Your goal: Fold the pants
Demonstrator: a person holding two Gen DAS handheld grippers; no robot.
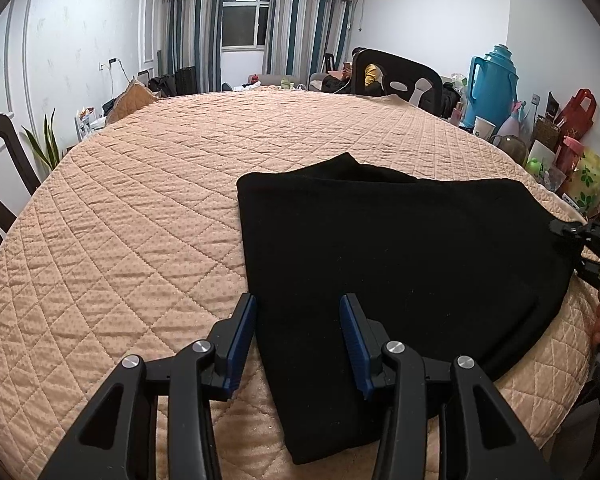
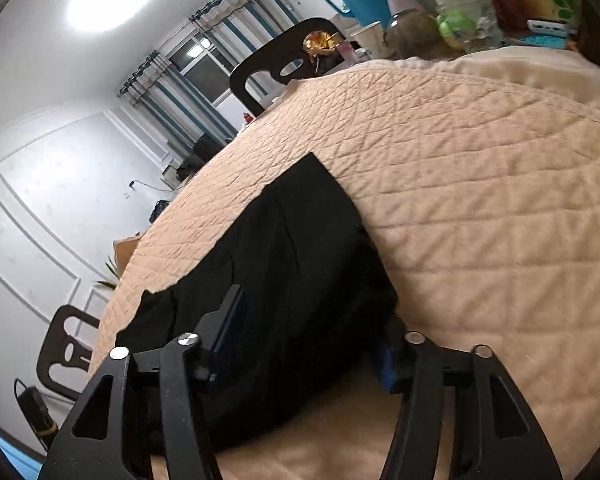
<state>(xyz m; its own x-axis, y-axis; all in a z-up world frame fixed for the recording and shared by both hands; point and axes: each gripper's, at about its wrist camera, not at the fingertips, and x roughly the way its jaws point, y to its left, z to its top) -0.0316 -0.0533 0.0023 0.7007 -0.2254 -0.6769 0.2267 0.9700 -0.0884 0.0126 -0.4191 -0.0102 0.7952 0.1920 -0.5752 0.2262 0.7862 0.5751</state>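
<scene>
Item: black pants (image 1: 400,256), folded into a compact block, lying flat on the quilted peach surface (image 1: 140,208)

Left gripper (image 1: 298,344): we hold its fingers (image 1: 242,340) apart with the near left corner of the pants between them; the pads press on nothing that we can see

Right gripper (image 2: 304,336): fingers (image 2: 230,324) apart and tilted, astride the right edge of the pants; no cloth visibly pinched. In the left view its tip shows at the far right of the pants

Risks, as we judge them: closing on the top layer alone would peel the fold open; a dragging finger would ruck the quilt and skew the block; the right edge of the pants lies near the surface rim, so a push that way could slide it off

Edges and room: wide bare quilt ahead and left of the left fingers. Clutter with a blue thermos (image 1: 490,80) crowds the far right, well beyond the right fingers; dark chair (image 1: 400,74) at the far rim
</scene>
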